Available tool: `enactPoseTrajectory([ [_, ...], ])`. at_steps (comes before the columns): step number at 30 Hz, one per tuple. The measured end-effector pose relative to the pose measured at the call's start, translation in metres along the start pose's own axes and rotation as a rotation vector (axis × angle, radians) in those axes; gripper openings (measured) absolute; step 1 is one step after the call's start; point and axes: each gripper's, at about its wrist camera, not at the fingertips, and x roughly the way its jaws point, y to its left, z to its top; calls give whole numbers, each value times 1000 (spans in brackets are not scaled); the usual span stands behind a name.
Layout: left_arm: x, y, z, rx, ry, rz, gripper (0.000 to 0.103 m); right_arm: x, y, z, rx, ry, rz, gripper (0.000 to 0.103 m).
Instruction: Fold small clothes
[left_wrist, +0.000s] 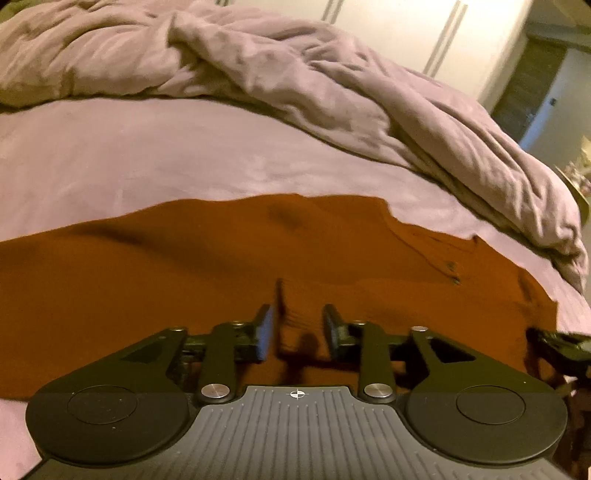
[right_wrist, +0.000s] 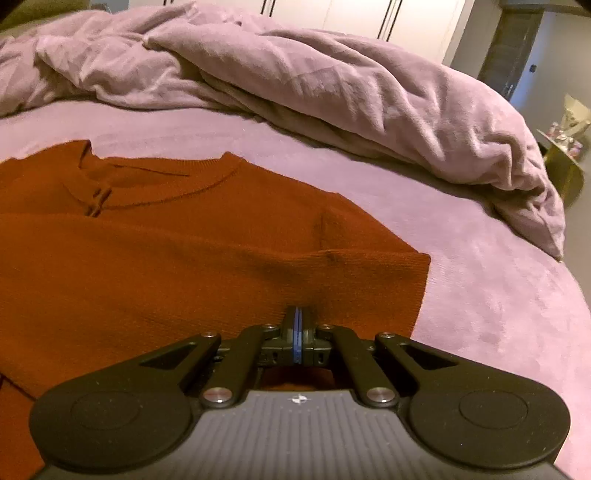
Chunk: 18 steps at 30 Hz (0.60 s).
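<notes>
I'm looking at a rust-orange knit top (right_wrist: 177, 236) lying spread flat on the lilac bedsheet (right_wrist: 480, 280), neckline toward the far side in the right wrist view. A crumpled lilac duvet (right_wrist: 332, 85) is sitting well behind it.

Left gripper (left_wrist: 298, 328) is hovering over the top's near part with its jaws parted; a blurred ridge of the fabric is standing up in the gap, and the pads aren't pressing on it.

Right gripper (right_wrist: 298, 325) is sitting with its blue pads clenched together at the near edge by the sleeve. I can't tell whether any fabric is pinched between them. Its tip (left_wrist: 557, 341) is showing at the left view's right edge.
</notes>
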Motion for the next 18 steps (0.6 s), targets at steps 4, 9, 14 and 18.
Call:
enactPoseTrajectory([
  [4,6,-18,-8,23,12,-17,59,-26,19,-4,-37,7,15,0],
  [9,24,-34,-15,76,72,33,60,-48,26,-37,-71,9,29,0],
  [14,27,-32,-17,80,73,75,64,-49,-3,-55,-68,-27,9,0],
  [18,22,-26,-18,28,81,85,66,-53,-4,-50,-75,-14,-8,0],
])
